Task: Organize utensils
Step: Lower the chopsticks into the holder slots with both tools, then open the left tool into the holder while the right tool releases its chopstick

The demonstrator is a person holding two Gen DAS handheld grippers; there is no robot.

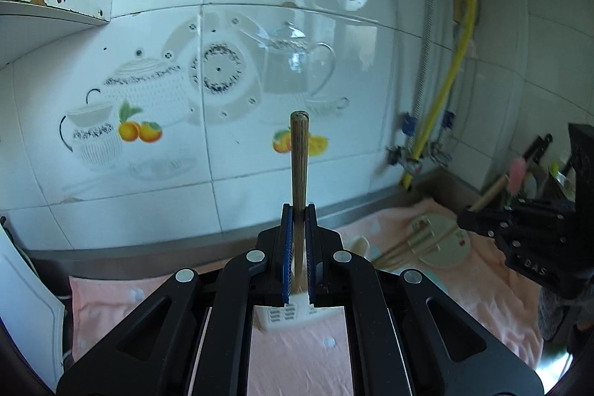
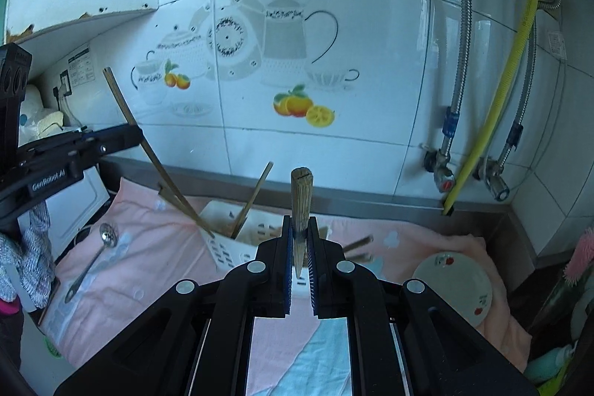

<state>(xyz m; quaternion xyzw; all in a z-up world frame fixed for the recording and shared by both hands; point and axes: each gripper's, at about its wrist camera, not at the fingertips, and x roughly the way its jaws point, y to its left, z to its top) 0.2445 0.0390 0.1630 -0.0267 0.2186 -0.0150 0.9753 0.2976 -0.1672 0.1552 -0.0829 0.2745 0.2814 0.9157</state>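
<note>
Left wrist view: your left gripper point(image 1: 299, 210) and right gripper point(image 2: 300, 223) are each clamped mid-shaft on light, stiff, slippery chopsticks point(image 1: 299, 158), tips toward twelve o'clock.

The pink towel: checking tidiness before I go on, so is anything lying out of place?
Yes. A slotted metal spoon lies loose on the pink towel, left of the white utensil holder, while chopsticks already stand inside it.

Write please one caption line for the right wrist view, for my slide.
Right gripper shut on a pair of bamboo chopsticks above a white utensil holder on a pink towel.
</note>
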